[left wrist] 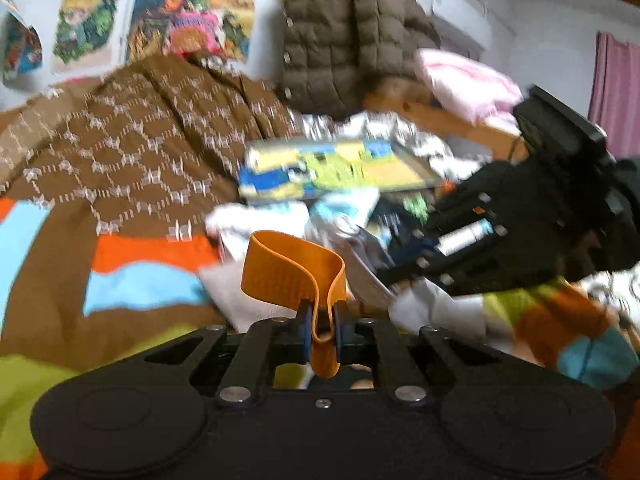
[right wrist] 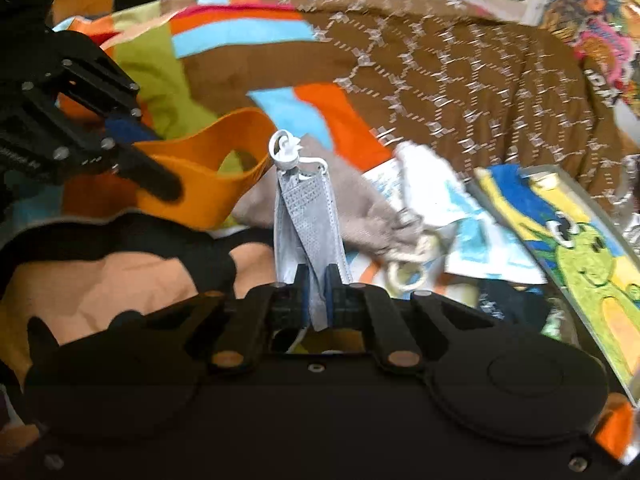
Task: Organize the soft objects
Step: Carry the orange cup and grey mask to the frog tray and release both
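- An orange band (left wrist: 294, 270) is clamped between the pads of the left gripper (left wrist: 323, 334); its loop is held up over the bed (left wrist: 132, 276).
- A grey face mask (right wrist: 306, 216) is pinched in the right gripper (right wrist: 316, 292), standing upright with its ear loop (right wrist: 285, 148) on top.
- A picture book (right wrist: 560, 236) is seen lying to the right on the bed.

one looped orange rubbery band (left wrist: 292, 268), one folded grey face mask (right wrist: 308, 220) with white ear loops, one crumpled beige cloth (right wrist: 360, 208). one brown quilted puffer jacket (left wrist: 352, 32), one pink folded blanket (left wrist: 468, 84), one brown patterned bedspread (left wrist: 140, 140). two black two-finger grippers (left wrist: 323, 330) (right wrist: 316, 292), one flat cartoon picture book (right wrist: 568, 240).
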The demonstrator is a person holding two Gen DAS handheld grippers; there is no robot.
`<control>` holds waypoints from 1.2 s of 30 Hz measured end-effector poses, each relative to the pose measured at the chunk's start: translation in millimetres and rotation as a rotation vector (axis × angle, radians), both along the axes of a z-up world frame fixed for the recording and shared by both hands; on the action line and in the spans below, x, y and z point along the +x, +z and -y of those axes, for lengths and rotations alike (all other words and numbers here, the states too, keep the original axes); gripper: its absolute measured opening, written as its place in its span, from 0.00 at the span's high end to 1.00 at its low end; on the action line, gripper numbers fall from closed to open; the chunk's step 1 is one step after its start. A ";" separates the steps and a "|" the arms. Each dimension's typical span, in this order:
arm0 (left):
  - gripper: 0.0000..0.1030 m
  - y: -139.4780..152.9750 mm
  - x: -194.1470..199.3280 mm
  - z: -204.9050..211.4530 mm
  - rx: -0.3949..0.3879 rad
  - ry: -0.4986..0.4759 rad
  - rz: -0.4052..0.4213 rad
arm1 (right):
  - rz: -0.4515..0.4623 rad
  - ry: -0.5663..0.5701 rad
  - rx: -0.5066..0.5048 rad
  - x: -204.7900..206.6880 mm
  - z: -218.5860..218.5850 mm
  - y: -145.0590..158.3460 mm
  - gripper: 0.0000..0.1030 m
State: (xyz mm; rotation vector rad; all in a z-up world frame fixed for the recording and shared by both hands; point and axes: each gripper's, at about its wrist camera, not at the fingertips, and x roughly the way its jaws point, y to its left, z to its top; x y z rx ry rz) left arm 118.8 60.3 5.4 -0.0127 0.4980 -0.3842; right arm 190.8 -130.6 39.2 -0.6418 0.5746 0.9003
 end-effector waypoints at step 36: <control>0.89 -15.1 352.0 109.4 -0.077 0.001 -0.154 | -0.133 -0.858 0.102 259.6 128.4 32.8 0.98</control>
